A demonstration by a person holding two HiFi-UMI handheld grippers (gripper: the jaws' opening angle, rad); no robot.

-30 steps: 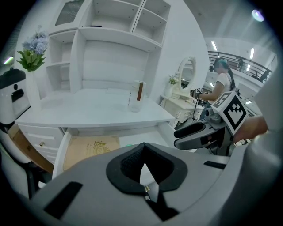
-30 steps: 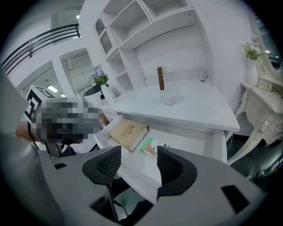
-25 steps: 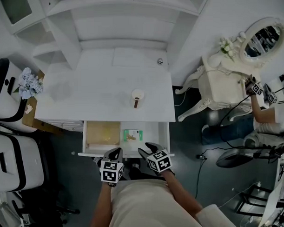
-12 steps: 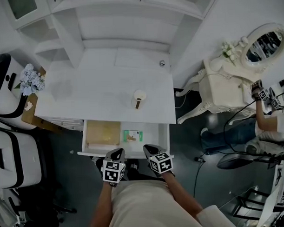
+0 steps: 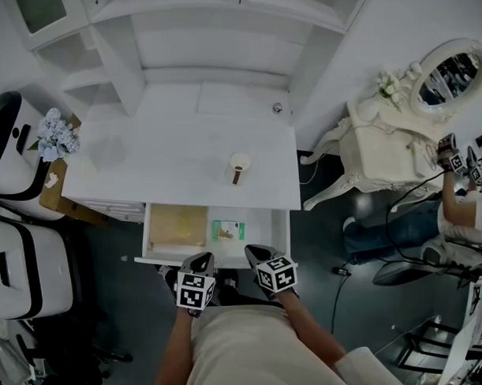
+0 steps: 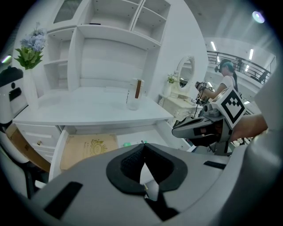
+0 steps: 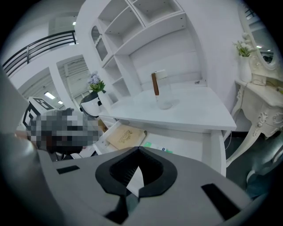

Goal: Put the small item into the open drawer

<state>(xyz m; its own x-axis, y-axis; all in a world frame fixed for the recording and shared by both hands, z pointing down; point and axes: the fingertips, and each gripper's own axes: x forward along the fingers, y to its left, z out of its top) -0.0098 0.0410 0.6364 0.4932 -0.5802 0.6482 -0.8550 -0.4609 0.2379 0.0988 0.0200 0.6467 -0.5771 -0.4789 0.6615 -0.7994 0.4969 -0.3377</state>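
Observation:
The white desk's drawer [image 5: 280, 230] stands pulled open. A small green item [image 5: 226, 229] lies inside it, beside a flat tan box [image 5: 177, 226]. Both grippers hover just in front of the drawer's front edge, pointing down into it. My left gripper [image 5: 201, 262] is shut with nothing in it; its tips meet in the left gripper view [image 6: 142, 145]. My right gripper [image 5: 255, 253] has just been closing and is now shut, with nothing between its pads [image 7: 139, 148]. The green item [image 7: 152, 145] shows beyond the right jaws.
A clear cup [image 5: 238, 167] with a brown stick stands on the desk top [image 5: 145, 163]. Blue flowers [image 5: 56, 133] sit at the left. An ornate white dressing table [image 5: 381, 143] with a mirror and a person [image 5: 462, 204] are at the right. Cables lie on the dark floor.
The right gripper's jaws went from spread apart to closed together. Both grippers stayed in front of the drawer; the view shifted slightly.

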